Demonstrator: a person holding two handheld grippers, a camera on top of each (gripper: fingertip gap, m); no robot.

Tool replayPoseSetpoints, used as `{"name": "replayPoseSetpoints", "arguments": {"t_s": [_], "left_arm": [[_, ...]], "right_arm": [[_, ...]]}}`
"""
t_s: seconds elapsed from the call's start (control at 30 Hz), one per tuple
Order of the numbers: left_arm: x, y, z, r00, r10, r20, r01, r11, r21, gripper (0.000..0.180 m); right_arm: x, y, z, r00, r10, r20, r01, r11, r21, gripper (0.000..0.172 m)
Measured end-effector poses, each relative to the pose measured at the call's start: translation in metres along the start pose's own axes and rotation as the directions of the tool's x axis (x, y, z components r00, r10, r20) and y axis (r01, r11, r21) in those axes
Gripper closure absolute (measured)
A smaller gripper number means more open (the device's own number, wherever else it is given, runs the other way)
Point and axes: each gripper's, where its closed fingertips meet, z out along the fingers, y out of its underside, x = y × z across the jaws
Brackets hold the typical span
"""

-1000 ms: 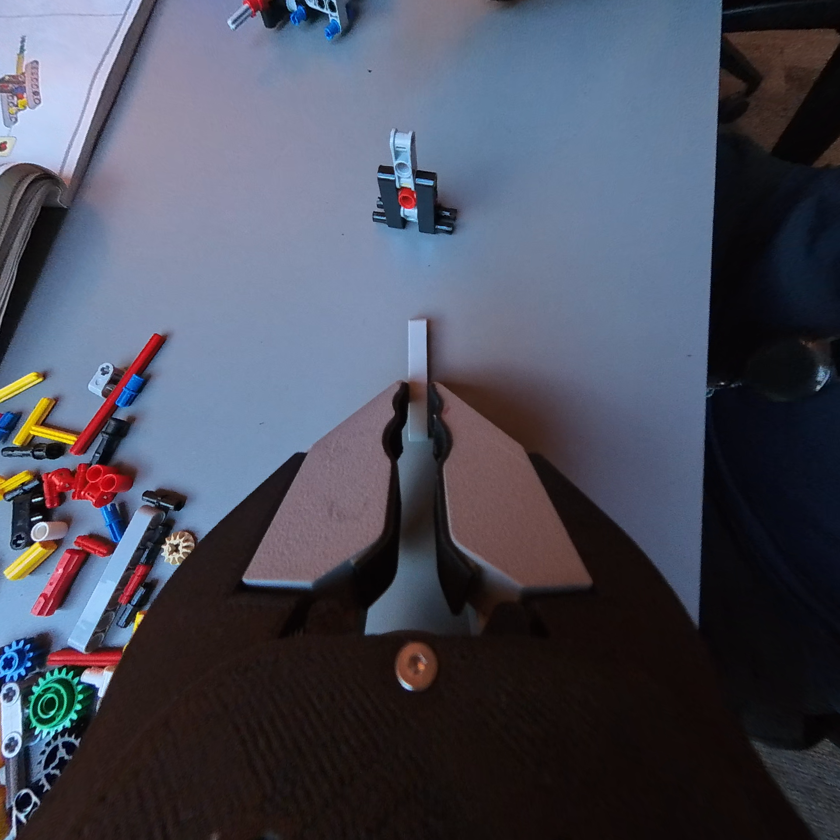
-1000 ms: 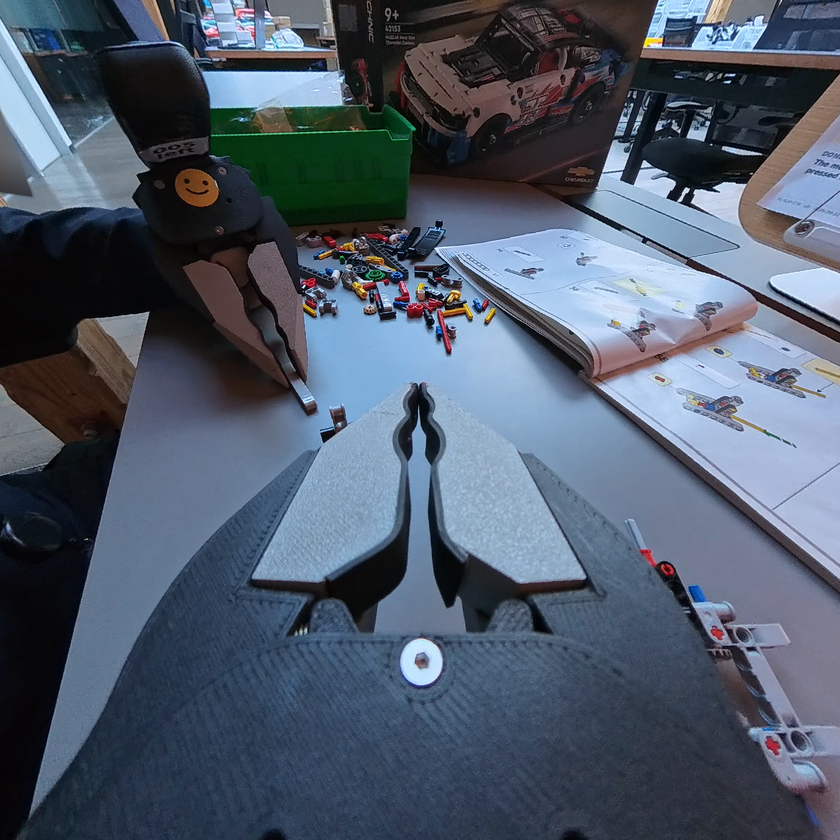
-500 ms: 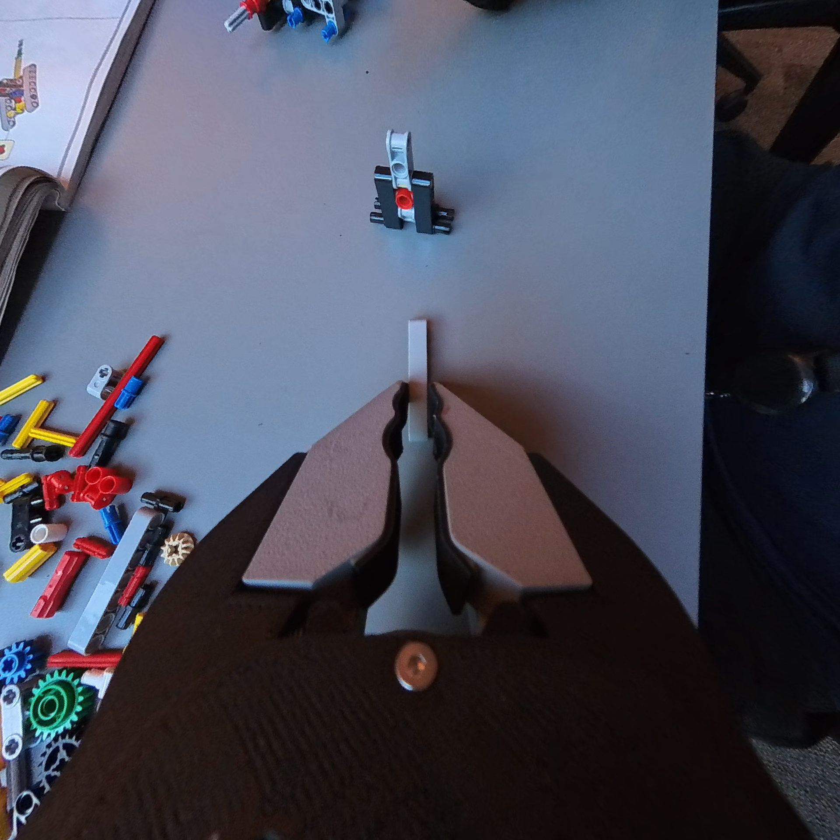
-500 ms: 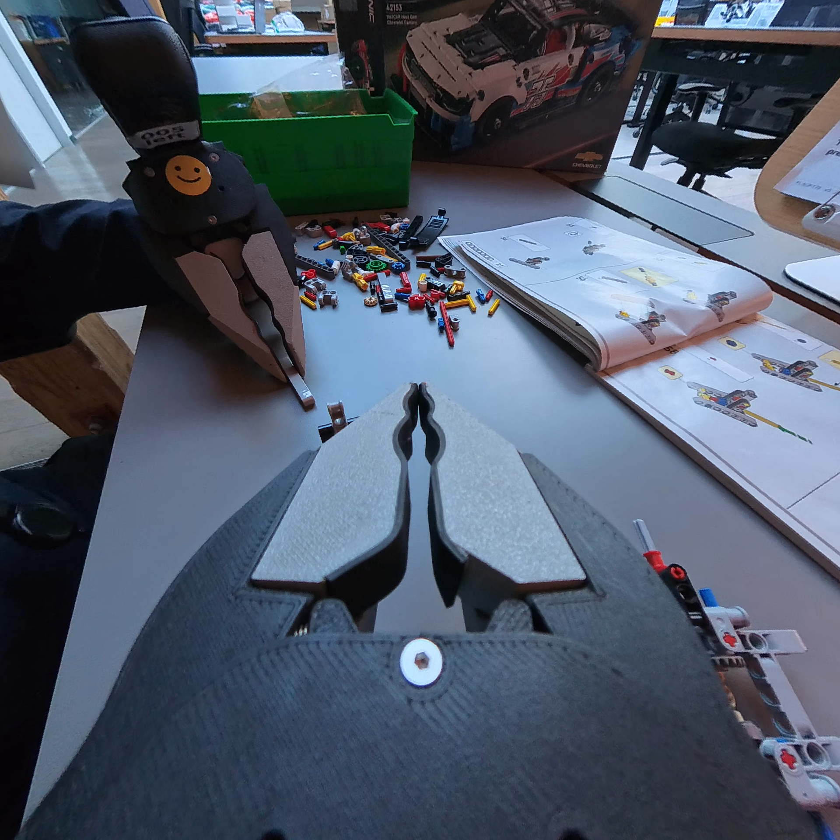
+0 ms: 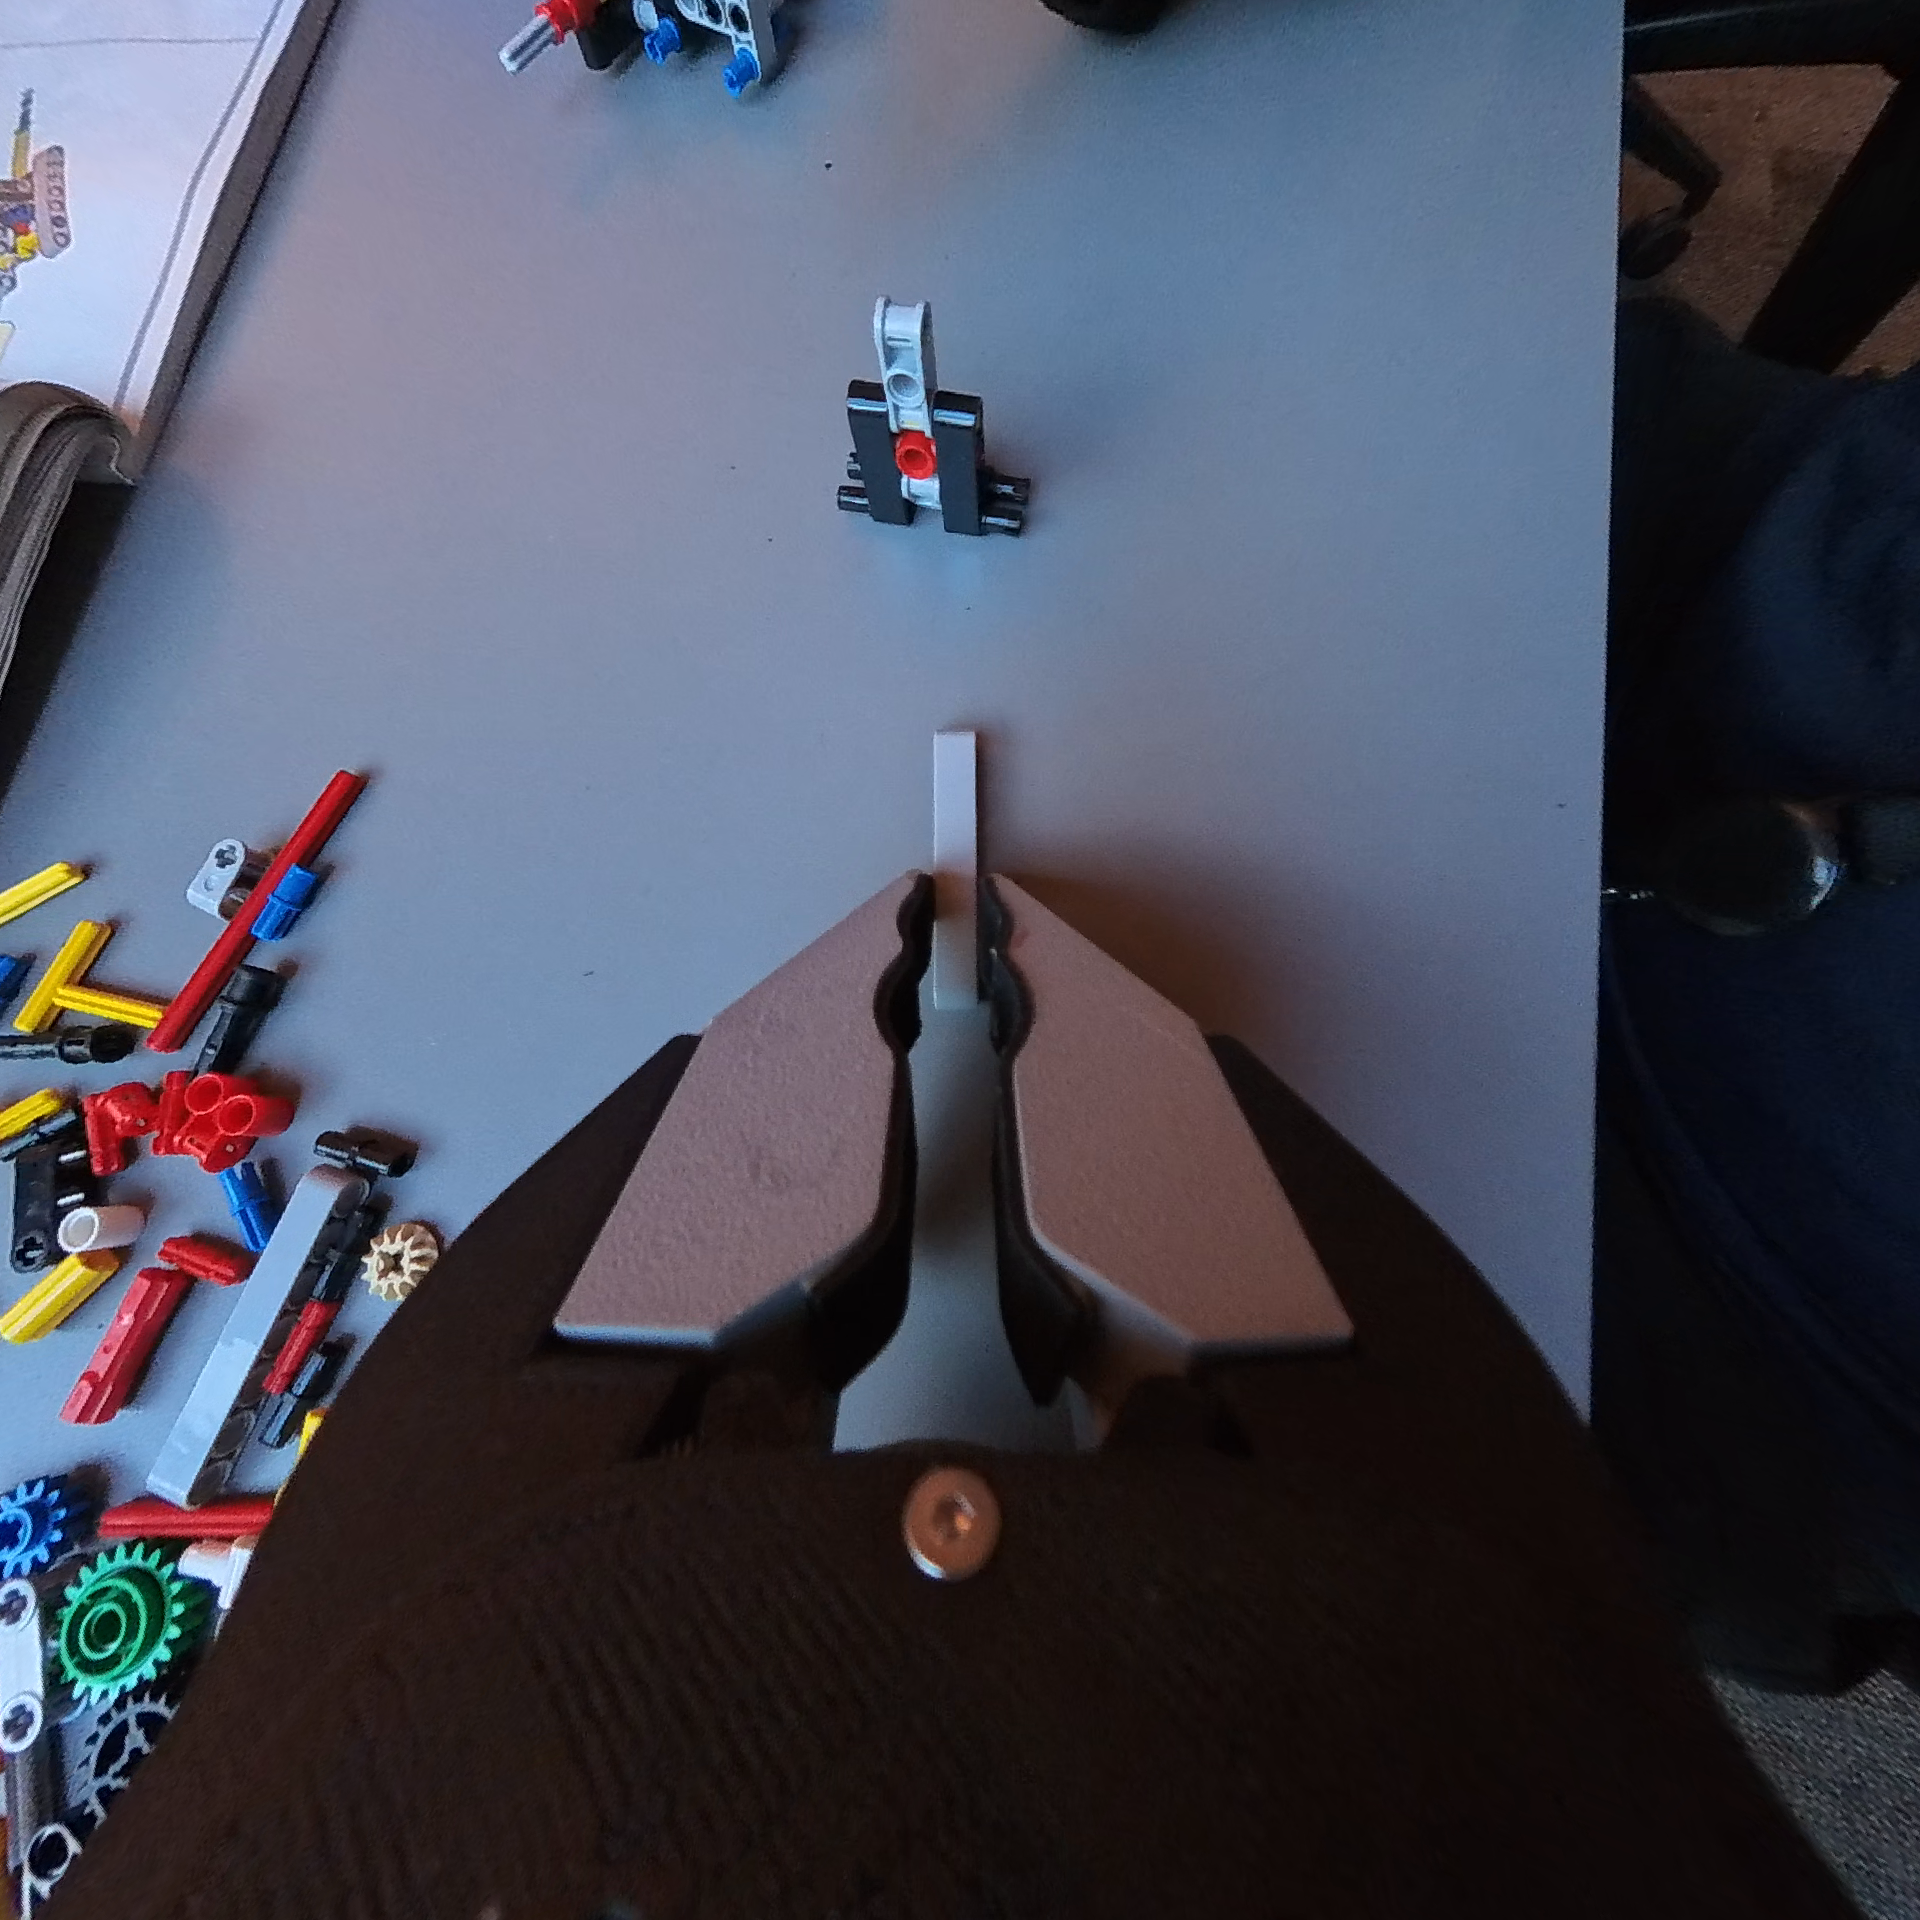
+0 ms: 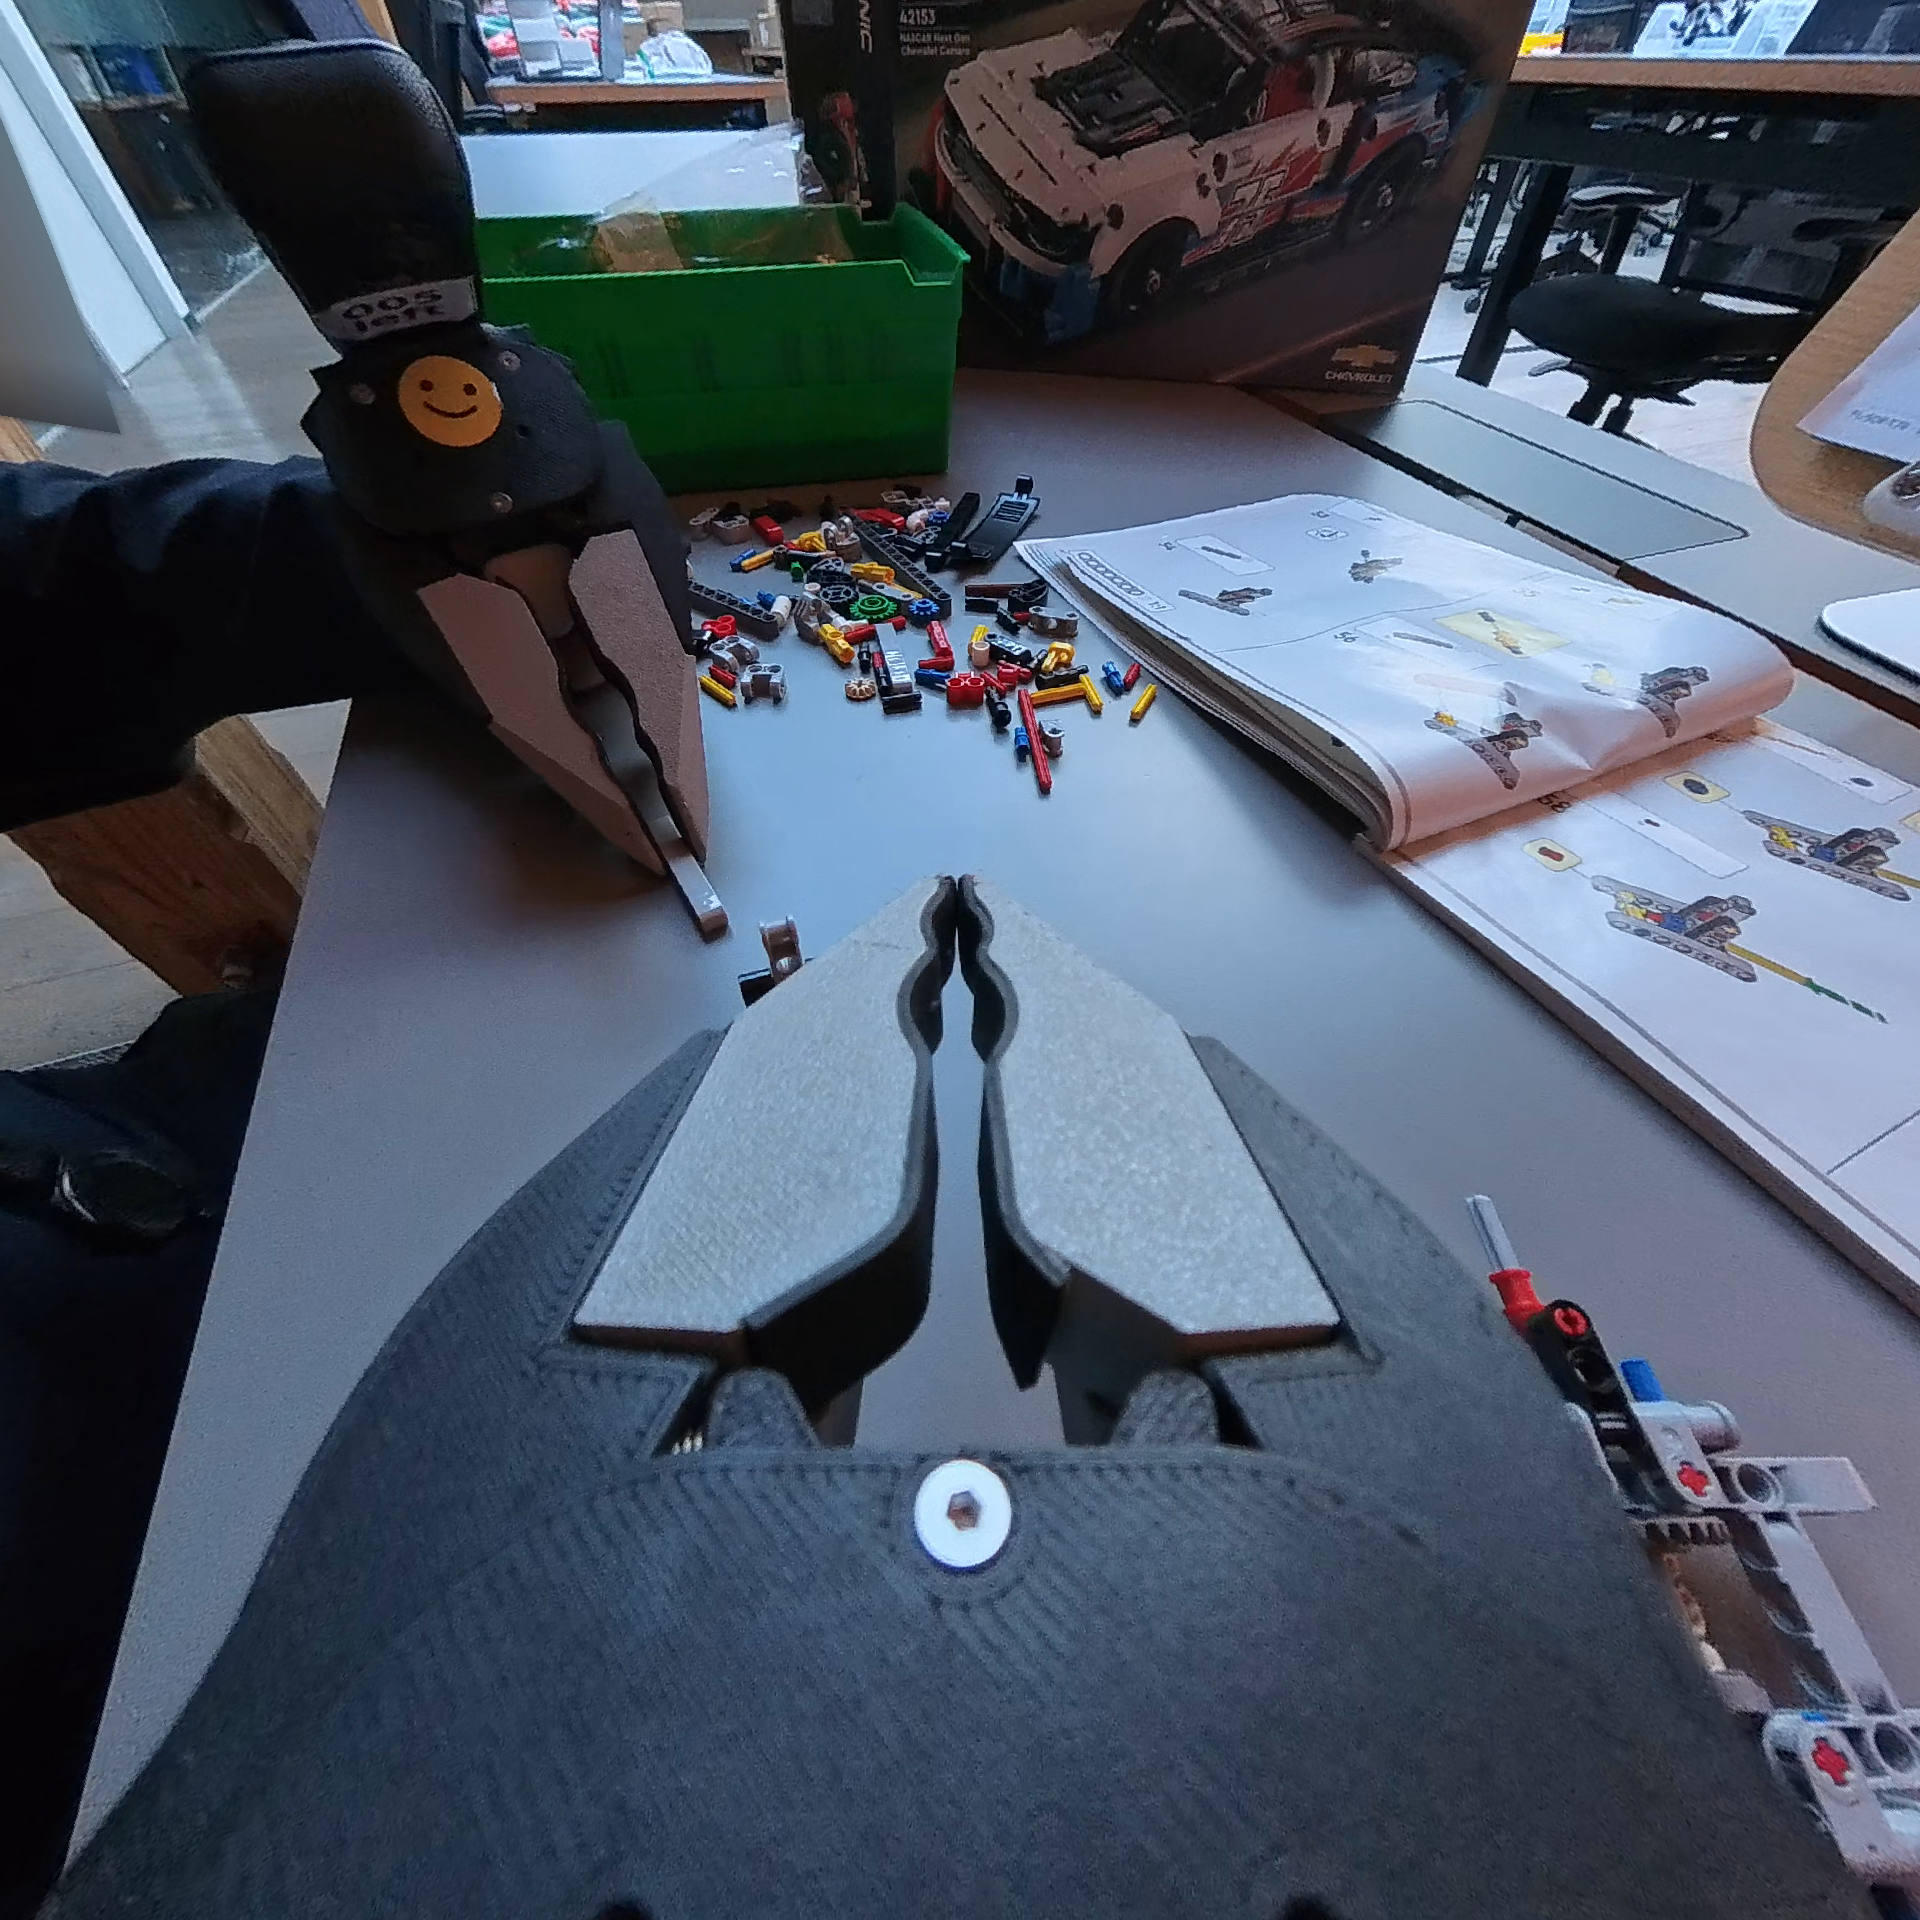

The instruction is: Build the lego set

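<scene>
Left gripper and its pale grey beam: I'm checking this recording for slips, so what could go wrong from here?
1. The left gripper pinches the long pale grey plastic beam near one end only; it may pivot or slide out.
2. The small black-and-grey brick assembly stands loose ahead; a push could topple it.
3. The shut right gripper hovers beside that assembly and could knock it.

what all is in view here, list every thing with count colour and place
grey beam: 1, light grey, clamped in left gripper, far end near the table
small assembly: 1, black, grey, red, ahead of the beam
loose parts: many, mixed colours, before the bin
bin: 1, green, far side
box: 1, car picture, behind bin
instruction booklets: 2, white, right
larger assembly: 1, grey-black, near right
table: 1, grey
left gripper: shut on beam
right gripper: shut, empty
</scene>
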Motion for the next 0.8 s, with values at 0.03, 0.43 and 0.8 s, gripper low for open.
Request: {"name": "replayPoseSetpoints", "arguments": {"t_s": [0.03, 0.43, 0.8], "left_arm": [[0.0001, -0.0001, 0.0001, 1.000, 0.001, -0.002, -0.001, 1.000, 0.000, 0.175], [0.0003, -0.0004, 0.0003, 1.000, 0.001, -0.009, -0.001, 1.000, 0.000, 0.175], [0.0003, -0.0011, 0.0010, 1.000, -0.003, -0.021, 0.003, 1.000, 0.001, 0.175]], "right_arm": [[0.0001, -0.0001, -0.0001, 1.000, 0.001, 0.000, -0.001, 1.000, 0.001, 0.172], [-0.0014, 0.0013, 0.0012, 1.000, 0.001, 0.010, 0.000, 1.000, -0.004, 0.172], [-0.0030, 0.0030, 0.0015, 1.000, 0.010, 0.028, -0.010, 1.000, -0.009, 0.172]]}}
